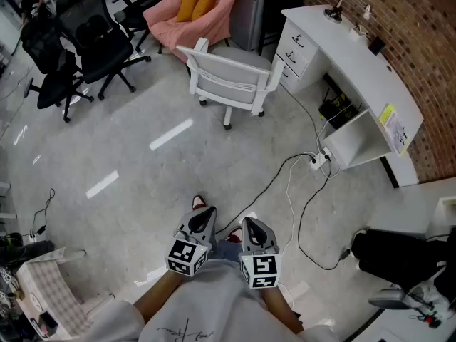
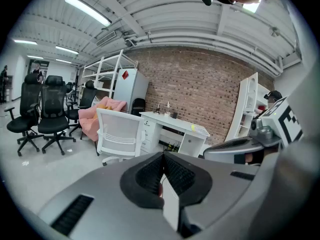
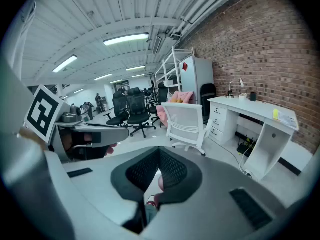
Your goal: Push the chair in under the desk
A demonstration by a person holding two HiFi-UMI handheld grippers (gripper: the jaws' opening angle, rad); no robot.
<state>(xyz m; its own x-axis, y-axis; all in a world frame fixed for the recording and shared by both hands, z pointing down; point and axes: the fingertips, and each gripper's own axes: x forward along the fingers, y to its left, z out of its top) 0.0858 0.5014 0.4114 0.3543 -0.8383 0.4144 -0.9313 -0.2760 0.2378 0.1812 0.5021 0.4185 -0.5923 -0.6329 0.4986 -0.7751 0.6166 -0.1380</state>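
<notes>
A white mesh-back chair (image 1: 231, 80) stands on the grey floor, pulled out to the left of the curved white desk (image 1: 356, 63), with its back toward me. Both grippers are held close to my body, far from the chair. My left gripper (image 1: 199, 223) is shut with nothing in it, and so is my right gripper (image 1: 256, 235) beside it. In the left gripper view the chair (image 2: 120, 134) and desk (image 2: 175, 126) lie ahead past the shut jaws of the left gripper (image 2: 162, 156). The right gripper view shows the chair (image 3: 186, 124) and the desk (image 3: 255, 111) beyond the right gripper (image 3: 160, 154).
Black office chairs (image 1: 78, 41) stand at the far left and a pink armchair (image 1: 196, 9) behind the white chair. Cables (image 1: 299, 191) and a power strip (image 1: 318, 161) lie on the floor near the desk's open end. Another black chair (image 1: 399, 255) sits at the lower right.
</notes>
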